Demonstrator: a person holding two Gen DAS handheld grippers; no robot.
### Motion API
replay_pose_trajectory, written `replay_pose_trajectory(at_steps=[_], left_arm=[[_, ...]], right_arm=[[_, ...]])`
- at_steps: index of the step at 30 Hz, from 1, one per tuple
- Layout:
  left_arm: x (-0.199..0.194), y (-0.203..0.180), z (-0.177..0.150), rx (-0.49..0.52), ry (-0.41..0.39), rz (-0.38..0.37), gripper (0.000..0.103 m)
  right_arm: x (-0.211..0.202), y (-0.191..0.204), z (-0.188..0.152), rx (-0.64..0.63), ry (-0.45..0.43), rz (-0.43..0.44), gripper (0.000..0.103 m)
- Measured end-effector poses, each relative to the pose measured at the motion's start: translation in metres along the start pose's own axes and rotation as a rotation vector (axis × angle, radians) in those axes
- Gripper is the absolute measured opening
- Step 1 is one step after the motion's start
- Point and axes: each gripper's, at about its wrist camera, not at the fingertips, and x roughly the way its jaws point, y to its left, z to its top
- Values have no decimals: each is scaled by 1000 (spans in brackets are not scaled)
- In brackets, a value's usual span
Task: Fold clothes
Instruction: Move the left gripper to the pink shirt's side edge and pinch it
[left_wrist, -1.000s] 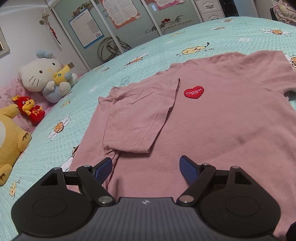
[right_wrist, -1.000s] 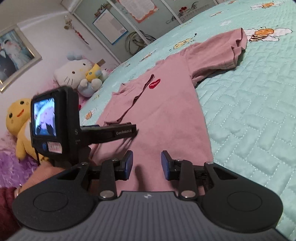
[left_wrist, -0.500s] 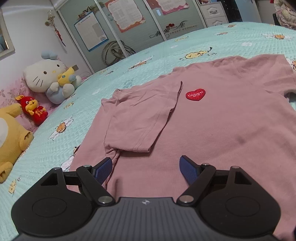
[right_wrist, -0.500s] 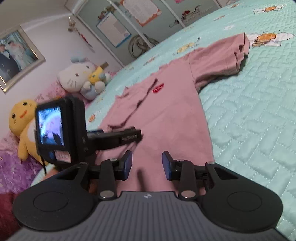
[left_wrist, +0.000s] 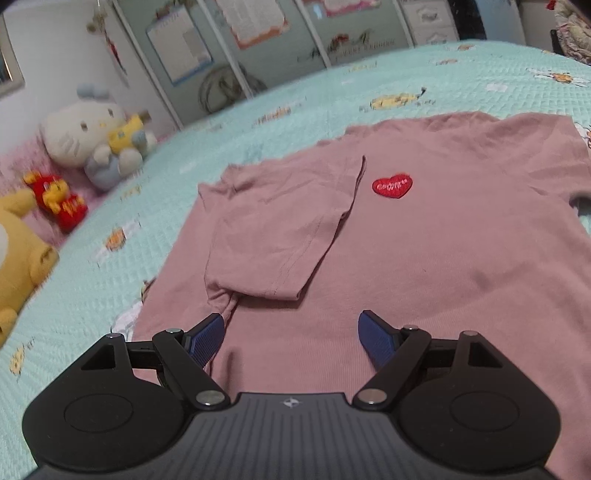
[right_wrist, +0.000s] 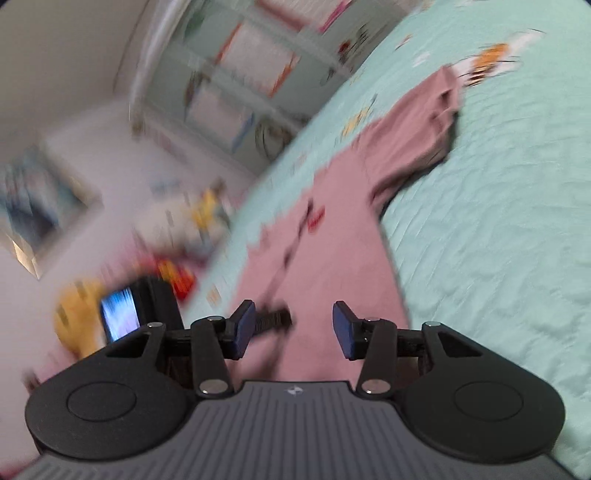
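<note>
The pink T-shirt (left_wrist: 424, 258) lies face up and mostly flat on the bed (left_wrist: 295, 110), its red heart patch (left_wrist: 392, 185) showing on the chest. One sleeve (left_wrist: 280, 225) is already folded inward onto the chest; the other sleeve (right_wrist: 417, 136) lies spread out on the bedspread at the far side. I judge the step in hand to be the sleeve and side folds, with the second sleeve the next to be turned in. My left hand-held gripper (left_wrist: 291, 338) hovers low over the hem end of the shirt, near the bunched seam below the folded sleeve; its jaws stand wide apart and released, with nothing between the pads (left_wrist: 376, 343). My right hand-held gripper (right_wrist: 293, 328) is over the lower part of the shirt; this view is blurred. Its jaws have just been opening, and they now stand about half apart, grasping nothing, with only shirt cloth visible beyond the gap. The next move calls for reaching the spread sleeve or the shirt's edge on that side, closing on a single layer, and carrying it across toward the middle without dragging the body out of line.
</note>
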Motion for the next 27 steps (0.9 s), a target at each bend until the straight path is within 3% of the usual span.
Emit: replay_pose_trajectory(at_steps=[2, 5, 8, 13, 19, 23, 27], left_arm=[[-8, 1, 6, -23, 18, -65, 75], [-34, -6, 13, -40, -71, -184, 71], [-55, -39, 25, 66, -192, -204, 73], [-73, -107, 44, 280, -352, -256, 79], [-64, -164, 65, 380, -380, -327, 80], [-46, -181, 80, 343, -348, -337, 80], [-46, -183, 80, 304, -354, -426, 80]], right_arm=[[-12, -13, 6, 78, -84, 17, 47], [-31, -31, 11, 171, -220, -26, 48], [-52, -41, 15, 204, -355, -111, 48], [-70, -41, 18, 171, -495, -232, 49], [-74, -50, 22, 170, -575, -324, 51], [-71, -60, 26, 188, -574, -331, 51], [-68, -64, 29, 190, -573, -330, 51]])
